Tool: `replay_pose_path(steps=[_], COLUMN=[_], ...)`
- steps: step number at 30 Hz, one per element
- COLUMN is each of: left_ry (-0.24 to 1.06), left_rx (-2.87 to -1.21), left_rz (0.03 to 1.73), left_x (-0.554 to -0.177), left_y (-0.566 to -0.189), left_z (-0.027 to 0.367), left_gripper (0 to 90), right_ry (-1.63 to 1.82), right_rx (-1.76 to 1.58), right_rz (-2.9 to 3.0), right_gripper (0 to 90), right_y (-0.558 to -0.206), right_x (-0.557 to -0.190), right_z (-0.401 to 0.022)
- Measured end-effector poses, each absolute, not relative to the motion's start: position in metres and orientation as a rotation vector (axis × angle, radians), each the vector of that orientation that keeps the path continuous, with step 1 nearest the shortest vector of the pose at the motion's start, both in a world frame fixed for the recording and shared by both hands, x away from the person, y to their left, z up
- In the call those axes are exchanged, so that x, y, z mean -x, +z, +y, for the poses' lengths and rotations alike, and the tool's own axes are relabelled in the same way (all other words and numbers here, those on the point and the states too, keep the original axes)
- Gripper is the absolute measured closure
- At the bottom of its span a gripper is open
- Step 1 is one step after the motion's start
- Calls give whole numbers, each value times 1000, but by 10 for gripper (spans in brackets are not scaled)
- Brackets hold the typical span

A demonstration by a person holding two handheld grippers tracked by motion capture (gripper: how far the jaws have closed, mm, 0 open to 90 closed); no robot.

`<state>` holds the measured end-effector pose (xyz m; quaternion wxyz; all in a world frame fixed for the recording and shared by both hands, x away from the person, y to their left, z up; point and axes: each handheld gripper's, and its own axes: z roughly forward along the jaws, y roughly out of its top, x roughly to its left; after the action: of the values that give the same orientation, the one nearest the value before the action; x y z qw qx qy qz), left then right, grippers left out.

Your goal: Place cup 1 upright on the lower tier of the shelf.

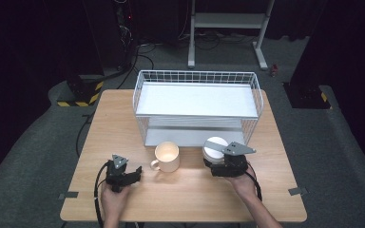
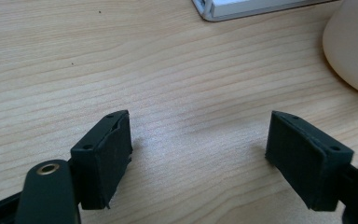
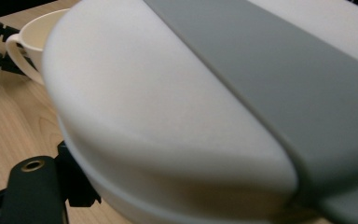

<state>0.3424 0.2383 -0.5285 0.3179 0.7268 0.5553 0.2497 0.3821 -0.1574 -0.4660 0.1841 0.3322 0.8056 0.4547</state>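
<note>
The right tongs (image 1: 217,164) hold a white round container (image 1: 214,149) with a grey band across its lid. It sits in front of the wire rack (image 1: 197,107), at the right end of the rack's lower shelf and just beside it. In the right gripper view the container (image 3: 168,121) is very close to the camera, and one black jaw presses on its lower side wall at the left; the other jaw is hidden behind the body. So the right tongs are closed on the container at a middle width.

I judge the container to be a stiff plastic box, rather light, with a smooth and probably slippery shell. The lid is domed, so a grip on the lid would slide off. The better place to hold it is the straight side wall under the lid edge, where the jaw already sits. Whether the lid is locked I cannot tell, so lifting by the body is safer.

The cream mug (image 1: 167,157) stands in front of the rack too, to the left of the container and apart from it. It looks ceramic, heavier and fragile.

The left tongs (image 1: 135,173) rest on the wooden counter (image 1: 123,123), in front of the rack and left of the mug, with jaws wide and nothing between them.
</note>
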Motion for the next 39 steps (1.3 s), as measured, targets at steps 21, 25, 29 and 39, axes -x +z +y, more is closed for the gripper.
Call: replay_pose_path(steps=[21, 25, 29, 39], left_ry=[657, 656, 656, 656], left_rx=[-1912, -1912, -1912, -1912], left_rz=[1461, 1461, 1461, 1461], left_x=[-342, -342, -342, -342], left_y=[-529, -529, -528, -528], left_z=[238, 238, 238, 238], left_gripper=[223, 224, 223, 223], right_ry=[1204, 1180, 1161, 1156], right_rx=[-1118, -1163, -1174, -1208], right_rz=[2161, 2145, 2131, 2089], right_gripper=[183, 184, 184, 184], right_y=[-472, -475, -476, -480], right_x=[-424, -430, -436, -443], right_z=[-166, -167, -168, -173])
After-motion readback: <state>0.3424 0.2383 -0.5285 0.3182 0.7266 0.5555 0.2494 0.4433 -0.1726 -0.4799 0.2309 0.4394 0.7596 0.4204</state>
